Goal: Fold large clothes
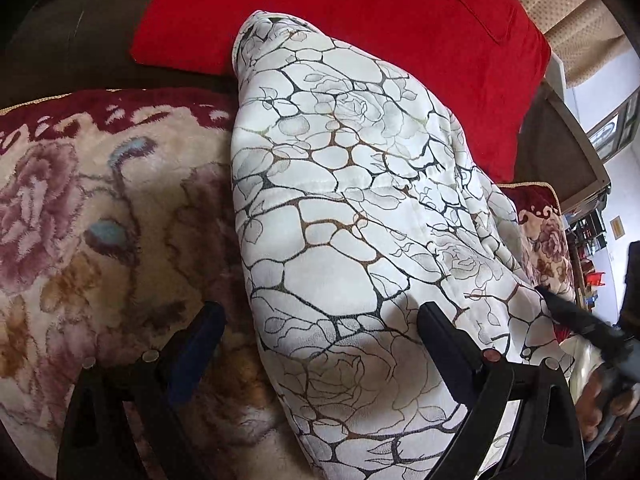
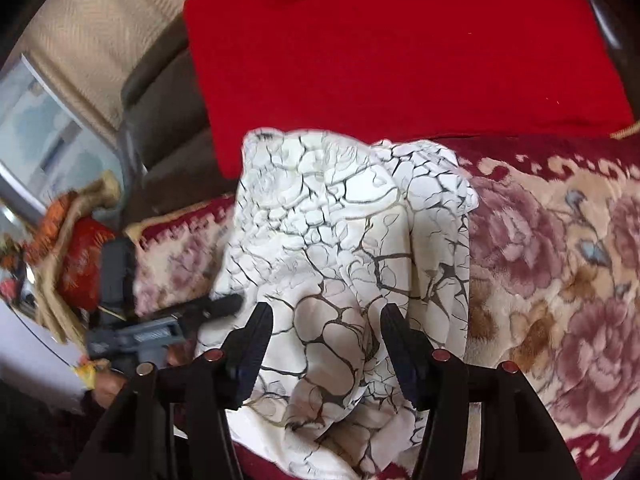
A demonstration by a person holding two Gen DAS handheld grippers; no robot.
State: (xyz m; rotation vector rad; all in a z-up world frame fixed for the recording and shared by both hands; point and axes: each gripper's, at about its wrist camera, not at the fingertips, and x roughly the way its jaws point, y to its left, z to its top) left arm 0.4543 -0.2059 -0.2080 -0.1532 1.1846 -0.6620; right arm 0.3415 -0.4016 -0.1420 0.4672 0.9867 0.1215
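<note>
On the sofa seat, over the flowered blanket (image 1: pixel 100 216), my garment (image 1: pixel 344 216) lies as a long white strip with a dark vein-and-rose print, its far end up against the red cushion (image 1: pixel 360 20) and its near end under my two tools. My left tool (image 1: pixel 320 320) is open wide, one finger out over the blanket and the other over the cloth, so the garment's left edge runs between them with nothing pinched. My right tool (image 2: pixel 326 320) is open too, its fingers either side of a raised ridge of cloth at the near end (whether the pads touch the fabric yet I cannot tell). The strip already looks doubled lengthwise, so I judge the step in hand is to take the near end and carry it toward the cushion. To do it well I would close each tool on all the layers at once, right at the corners, not on the top layer alone, since this cloth looks soft and slippery and a single layer would peel away and spoil the fold. I would lift both corners level and together, keep the span between them taut, and lay the end down square to the far edge. The bunching near my right tool wants smoothing first, or the crease will set crooked. The plush blanket may drag at the underside, so lift, not slide.
</note>
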